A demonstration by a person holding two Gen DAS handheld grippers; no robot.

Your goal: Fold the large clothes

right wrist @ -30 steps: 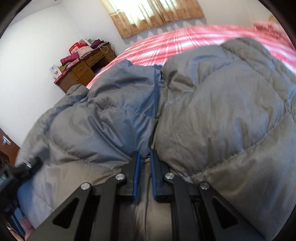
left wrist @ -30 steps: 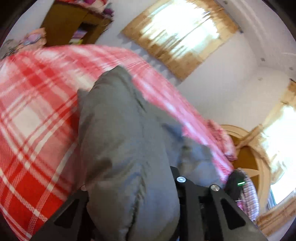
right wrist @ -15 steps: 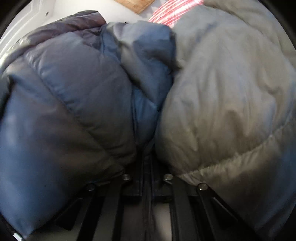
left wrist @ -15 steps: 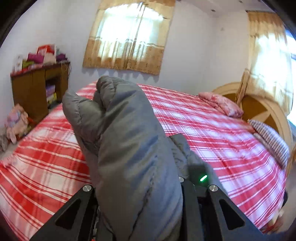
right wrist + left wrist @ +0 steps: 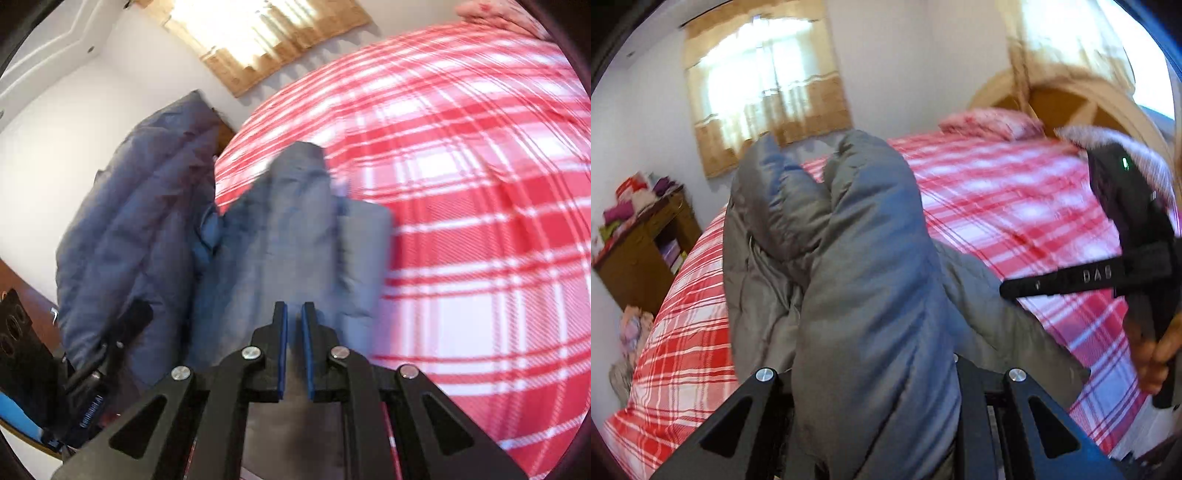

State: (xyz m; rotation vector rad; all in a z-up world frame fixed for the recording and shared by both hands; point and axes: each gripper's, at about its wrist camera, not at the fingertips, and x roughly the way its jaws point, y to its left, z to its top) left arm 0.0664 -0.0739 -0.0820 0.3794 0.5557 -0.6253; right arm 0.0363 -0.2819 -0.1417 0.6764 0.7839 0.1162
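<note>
Swung round since a second ago: left view now level on the room, right view cleared of the padded folds that filled it. Left gripper [image 5: 875,384] clenched on a thick fold of the grey puffer jacket [image 5: 857,266], fingertips buried in fabric, jacket bulging upward over the bed [image 5: 1015,206]. Right gripper [image 5: 294,354] nearly closed on a thin grey layer of the same jacket, blue-lined pads [image 5: 283,354] just apart, cloth hanging forward and blurred. Red-and-white plaid sheet beneath both. Beyond: curtained window [image 5: 764,85], white walls, wooden shelf unit [image 5: 642,254] stacked with clothes, pink pillow [image 5: 993,123], arched wooden headboard [image 5: 1082,103]. Only in left view: right gripper from the side, with a hand [image 5: 1156,354] round its handle. Only in right view: jacket's bluish bulk hanging at left beside the left gripper.
</note>
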